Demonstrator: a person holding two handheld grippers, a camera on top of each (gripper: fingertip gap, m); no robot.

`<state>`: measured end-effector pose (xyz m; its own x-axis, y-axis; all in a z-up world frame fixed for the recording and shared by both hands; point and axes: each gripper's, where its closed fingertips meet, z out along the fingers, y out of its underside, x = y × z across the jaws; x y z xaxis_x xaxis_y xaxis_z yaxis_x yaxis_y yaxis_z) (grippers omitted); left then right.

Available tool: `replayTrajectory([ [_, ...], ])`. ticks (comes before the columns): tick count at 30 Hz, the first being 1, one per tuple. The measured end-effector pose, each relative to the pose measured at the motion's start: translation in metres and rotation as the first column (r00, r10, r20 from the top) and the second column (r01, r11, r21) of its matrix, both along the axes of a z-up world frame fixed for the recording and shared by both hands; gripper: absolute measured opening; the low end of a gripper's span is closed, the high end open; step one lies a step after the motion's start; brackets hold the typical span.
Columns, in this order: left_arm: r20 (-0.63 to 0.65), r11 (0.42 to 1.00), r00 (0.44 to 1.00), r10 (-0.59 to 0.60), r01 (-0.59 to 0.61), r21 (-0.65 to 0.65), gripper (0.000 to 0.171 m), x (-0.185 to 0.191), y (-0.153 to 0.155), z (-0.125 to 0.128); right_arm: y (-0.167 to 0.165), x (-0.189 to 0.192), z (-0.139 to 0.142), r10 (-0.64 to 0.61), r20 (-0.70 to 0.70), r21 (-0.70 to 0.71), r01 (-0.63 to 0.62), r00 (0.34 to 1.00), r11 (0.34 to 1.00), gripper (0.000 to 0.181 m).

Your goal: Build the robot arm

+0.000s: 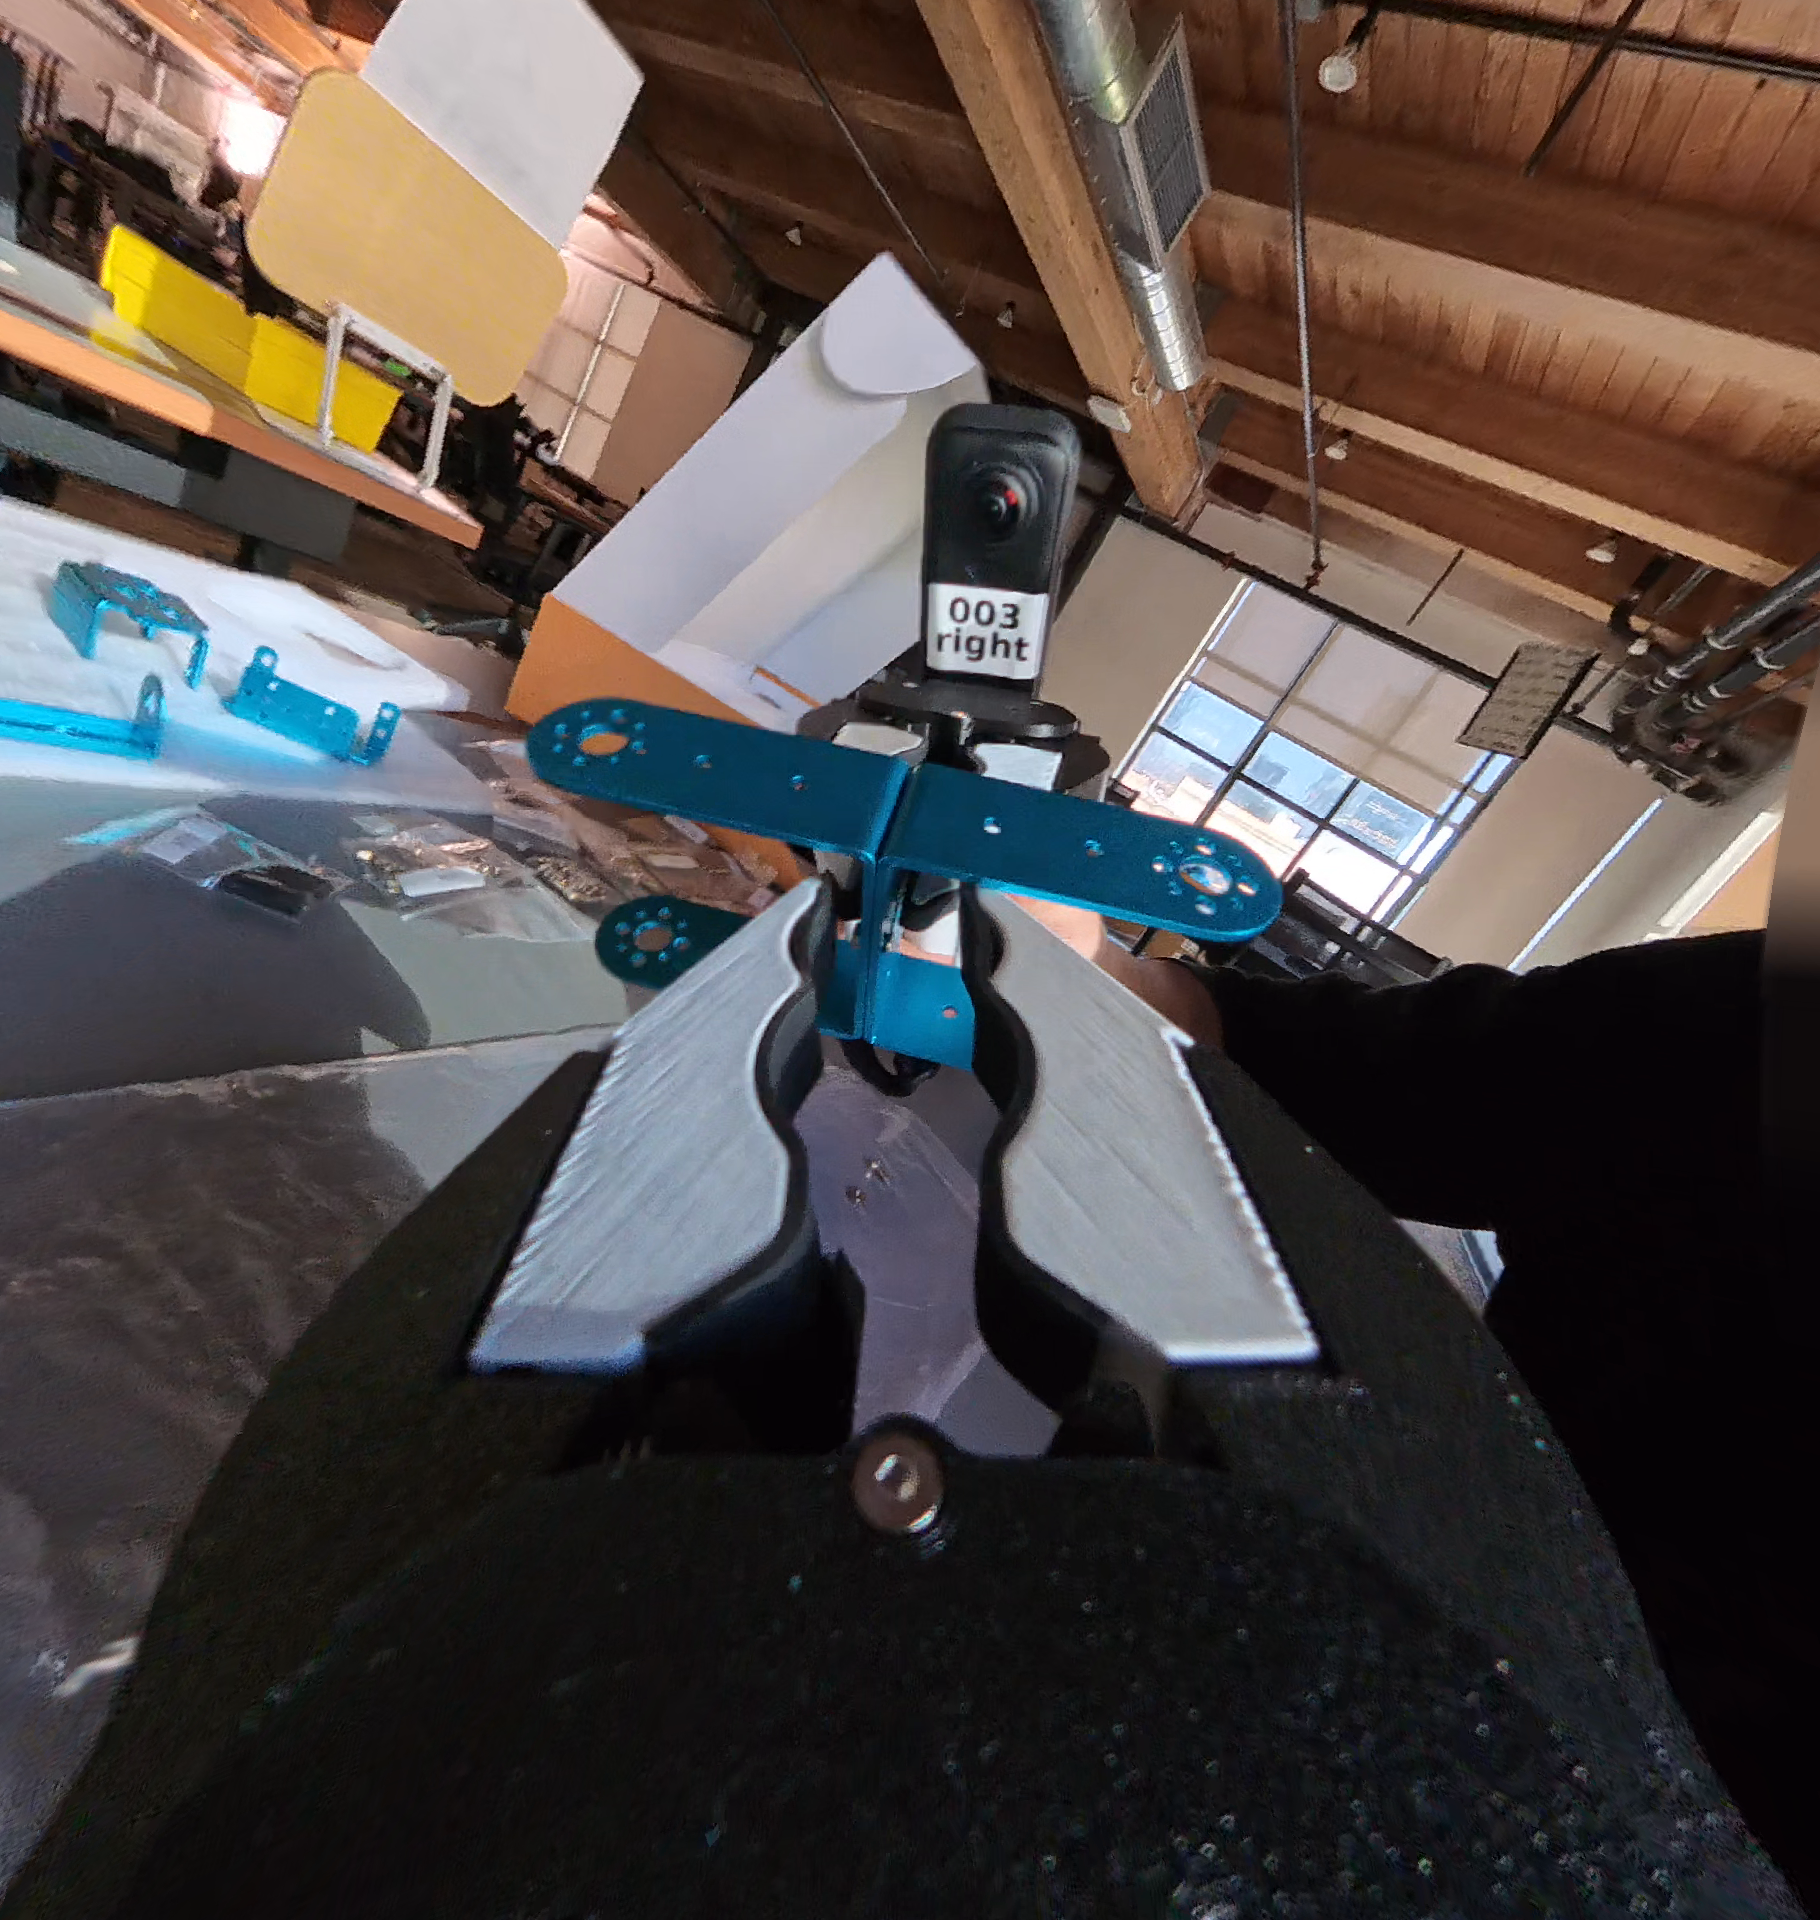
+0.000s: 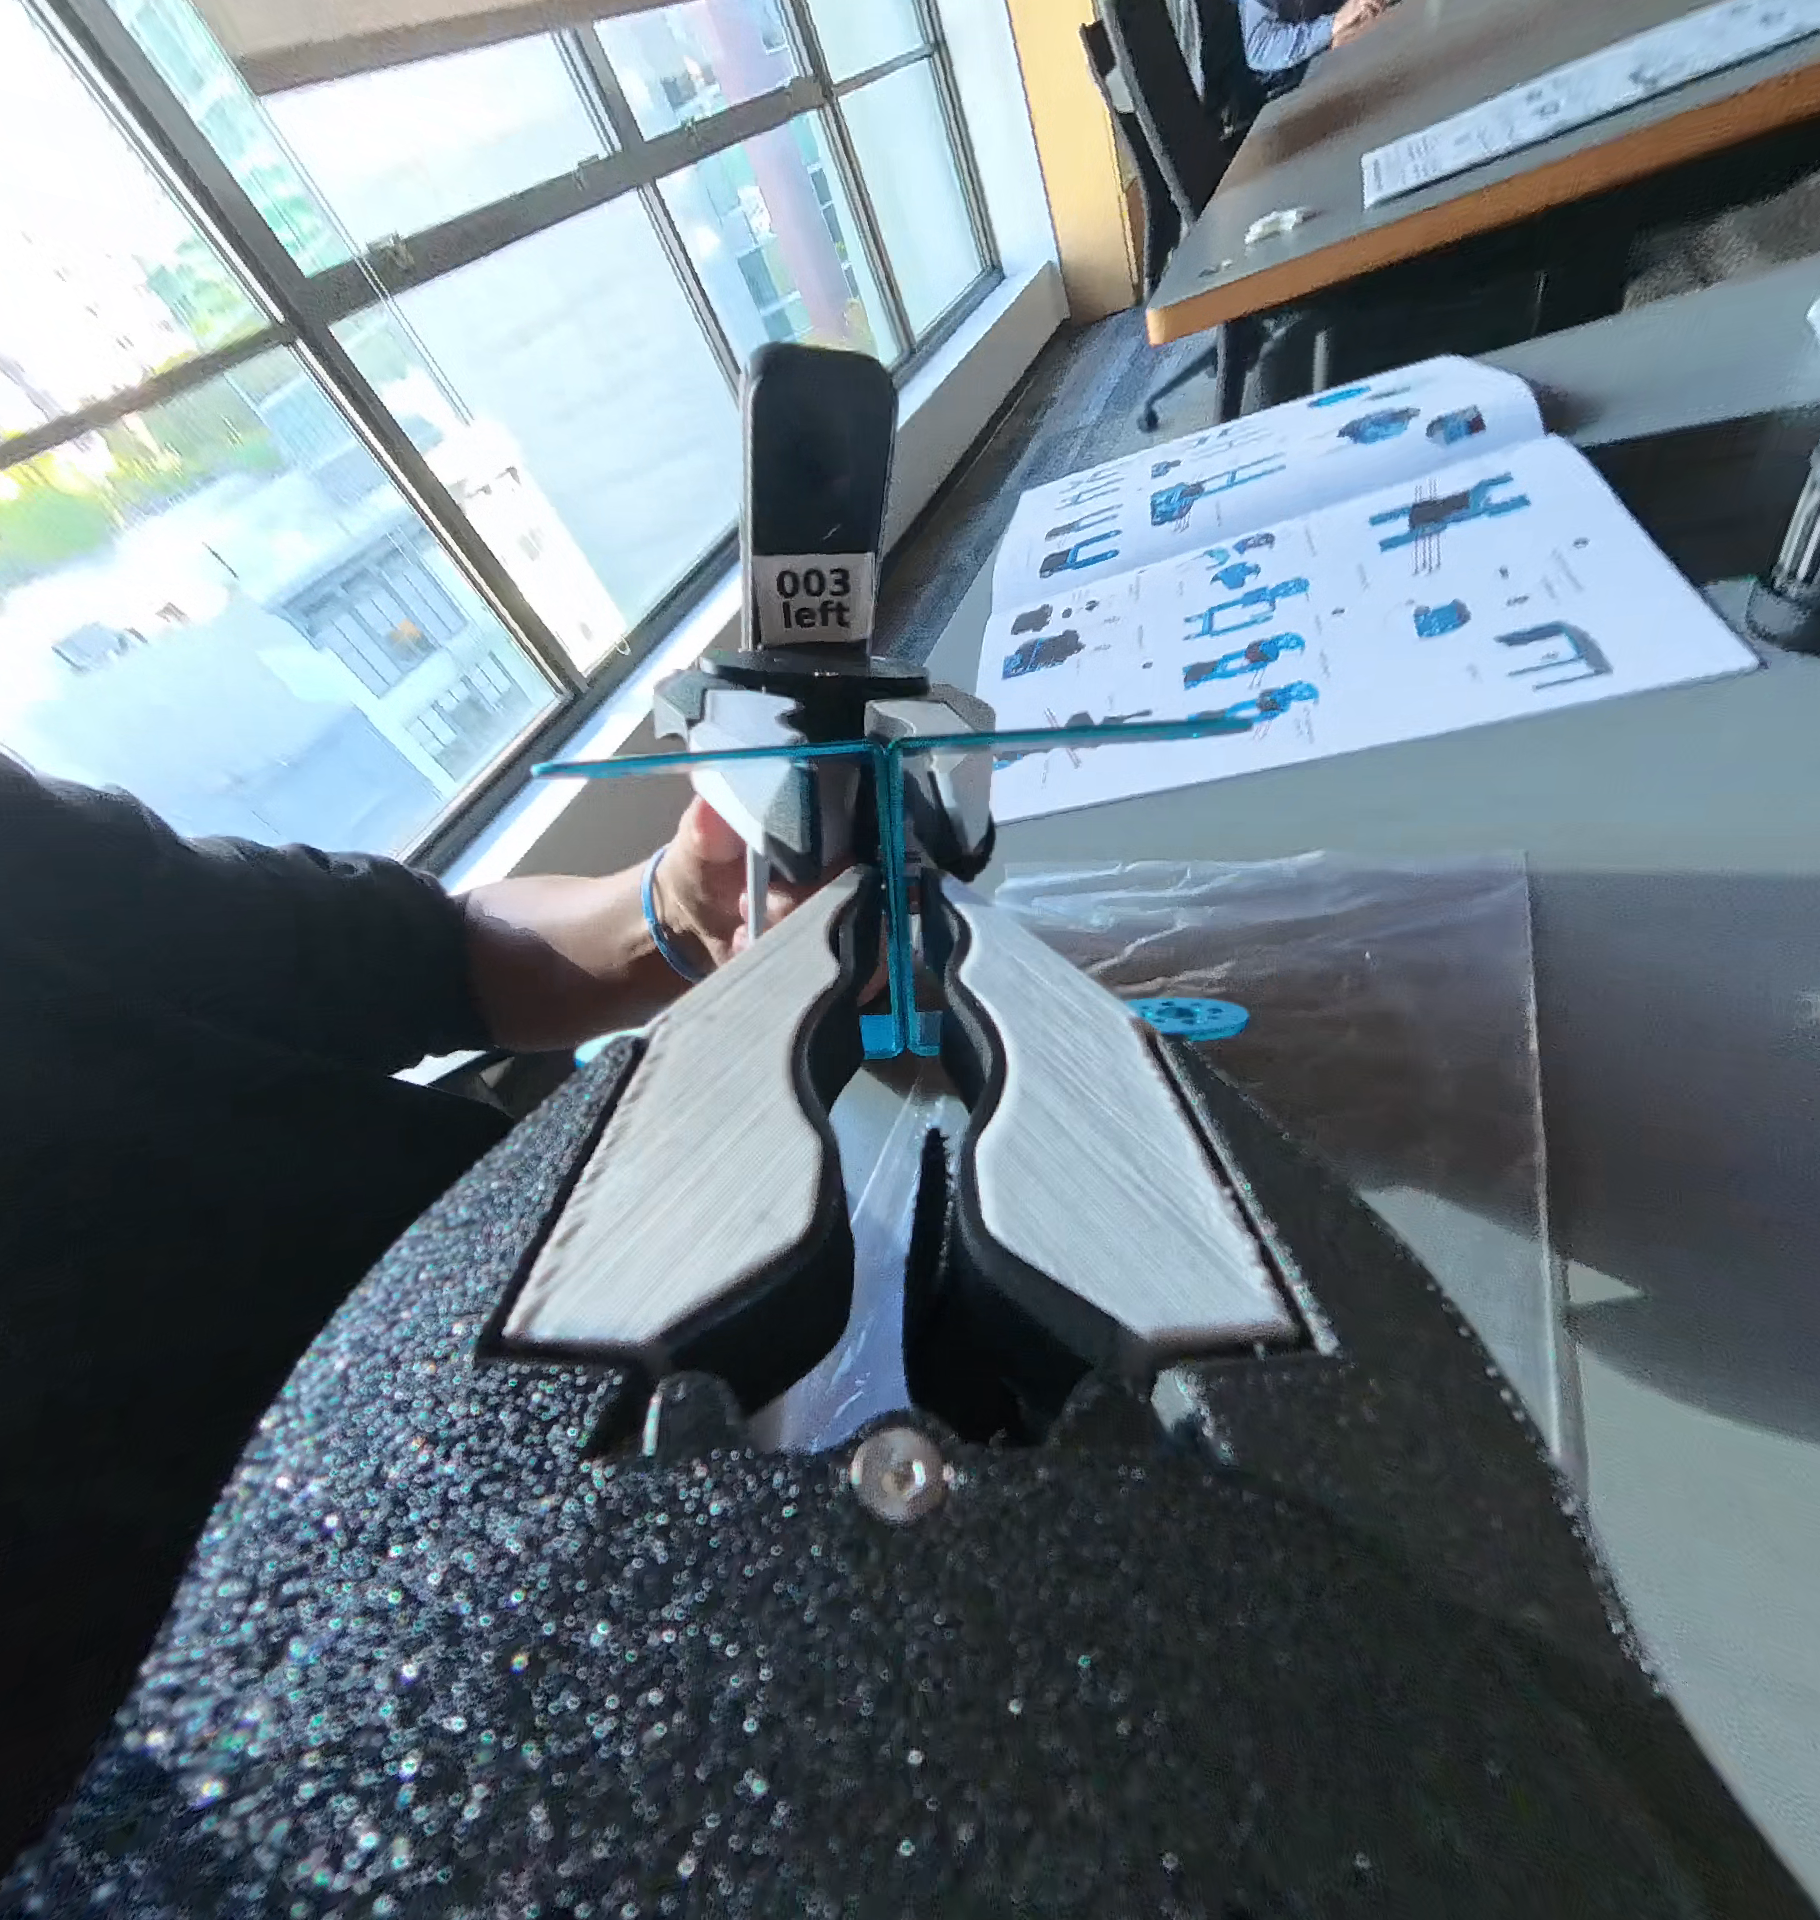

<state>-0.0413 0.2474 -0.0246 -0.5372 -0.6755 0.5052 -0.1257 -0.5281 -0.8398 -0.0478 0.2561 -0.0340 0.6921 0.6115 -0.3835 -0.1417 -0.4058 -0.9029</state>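
Right wrist view alone shows open booklet (image 2: 1353, 582); both grippers clamp blue brackets (image 1: 906, 821).

Blue metal brackets (image 1: 890, 831), back-to-back, clamped upright

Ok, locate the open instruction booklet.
Right wrist view, upper right: the instruction booklet lies open on the grey table, beyond the clear plastic bag.

Three loose blue metal brackets (image 1: 168, 665) lie on a white sheet at nine o'clock in the left wrist view, yellow bins (image 1: 251, 343) stacked beyond at ten. In the right wrist view, an open instruction booklet (image 2: 1353, 582) lies at two o'clock, a clear plastic bag (image 2: 1332, 997) just below at three.
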Motion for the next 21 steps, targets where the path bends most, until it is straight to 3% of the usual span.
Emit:
replayTrajectory([
  [3, -0.020, 0.999, 0.999, 0.035, -0.035, -0.006, 0.006, 0.004, 0.005, -0.003, -0.001, 0.005, -0.005, -0.002, 0.006, -0.016, 0.002, 1.000, 1.000, 0.007],
  [10, -0.036, 0.999, 0.999, 0.036, -0.034, 0.041, 0.005, 0.006, 0.003, -0.005, -0.003, 0.007, -0.007, 0.008, -0.009, -0.050, -0.009, 1.000, 0.999, 0.006],
  [15, 0.029, 0.992, 0.999, 0.042, -0.045, 0.114, 0.004, 0.001, -0.001, 0.000, -0.006, 0.002, -0.003, 0.039, -0.018, -0.072, -0.040, 0.999, 0.997, 0.007],
  [21, 0.101, 0.980, 0.993, 0.060, -0.078, 0.183, 0.002, -0.001, -0.004, 0.011, -0.007, 0.005, 0.004, 0.029, 0.035, 0.005, -0.029, 0.999, 1.000, 0.012],
])
